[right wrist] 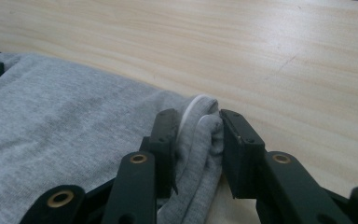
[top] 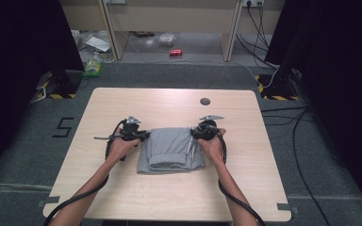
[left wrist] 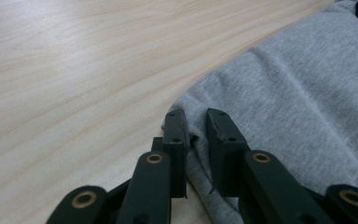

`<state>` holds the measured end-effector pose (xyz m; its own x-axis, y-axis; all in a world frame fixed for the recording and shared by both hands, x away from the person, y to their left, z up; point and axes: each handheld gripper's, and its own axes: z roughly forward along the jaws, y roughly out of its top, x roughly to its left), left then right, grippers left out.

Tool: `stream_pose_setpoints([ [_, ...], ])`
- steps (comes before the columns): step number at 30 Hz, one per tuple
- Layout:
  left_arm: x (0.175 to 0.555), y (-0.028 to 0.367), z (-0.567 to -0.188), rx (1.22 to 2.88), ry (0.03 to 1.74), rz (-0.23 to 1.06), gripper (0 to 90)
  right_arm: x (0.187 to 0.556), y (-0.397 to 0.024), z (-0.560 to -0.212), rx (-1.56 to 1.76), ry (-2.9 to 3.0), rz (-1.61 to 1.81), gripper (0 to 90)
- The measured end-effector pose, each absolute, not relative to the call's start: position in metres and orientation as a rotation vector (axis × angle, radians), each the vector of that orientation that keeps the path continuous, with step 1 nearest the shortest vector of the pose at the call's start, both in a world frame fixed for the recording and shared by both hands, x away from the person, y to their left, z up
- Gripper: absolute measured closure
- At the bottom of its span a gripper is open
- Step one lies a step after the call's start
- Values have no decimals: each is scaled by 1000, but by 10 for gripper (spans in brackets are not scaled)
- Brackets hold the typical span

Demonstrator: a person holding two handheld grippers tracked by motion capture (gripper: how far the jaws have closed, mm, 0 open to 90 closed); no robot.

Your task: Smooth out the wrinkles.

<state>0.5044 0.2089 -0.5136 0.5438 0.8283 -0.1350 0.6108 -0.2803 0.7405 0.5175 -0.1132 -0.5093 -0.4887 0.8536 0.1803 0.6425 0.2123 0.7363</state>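
Setting: pale wooden table [top: 122, 197] on grey carpet, dark curtains to both sides.
Left gripper [left wrist: 196, 126]: jaws drawn narrow, pinching a thin edge of the grey garment [left wrist: 298, 93] at its corner; in the high view the left gripper [top: 133, 133] sits at the cloth's left far corner.
Right gripper [right wrist: 198, 126]: jaws a little wider, clamped on a thicker bunch of the same grey garment [right wrist: 60, 126], with a white drawstring [right wrist: 193, 105] caught in the fold; in the high view the right gripper [top: 204, 130] is at the right far corner.
Garment's place: folded grey garment [top: 171, 149], a ribbed waistband showing at the near edge, lying mid-table between the two hands.
Handling: judged light, soft, limp knit; it will sag and slide between holds, not break. Both corners need even tension or the fold skews.
Where to hold: at the layered corners, all layers inside the pads; the left pinch looks shallow and may slip.
Surface: smooth, bare wood with a round grommet [top: 205, 101] at the far side; cloth should slide easily.
Room: desk legs, cables, a red can [top: 175, 52] and a green bottle [top: 93, 66] on the floor beyond.
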Motion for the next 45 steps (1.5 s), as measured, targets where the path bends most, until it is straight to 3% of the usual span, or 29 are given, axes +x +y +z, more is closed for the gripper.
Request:
stream_pose_setpoints([
  [11,519,211,-513,1984,1204,335,755,530,-110,-508,1421,2215,1116,672],
  [19,519,213,-512,1985,1211,337,723,528,-122,-497,1463,2169,1175,587],
  [31,510,226,-508,1929,1240,258,496,519,-143,-489,1463,2142,1150,558],
  [45,481,239,-499,1925,1190,218,407,492,-132,-476,1364,2210,1171,508],
])
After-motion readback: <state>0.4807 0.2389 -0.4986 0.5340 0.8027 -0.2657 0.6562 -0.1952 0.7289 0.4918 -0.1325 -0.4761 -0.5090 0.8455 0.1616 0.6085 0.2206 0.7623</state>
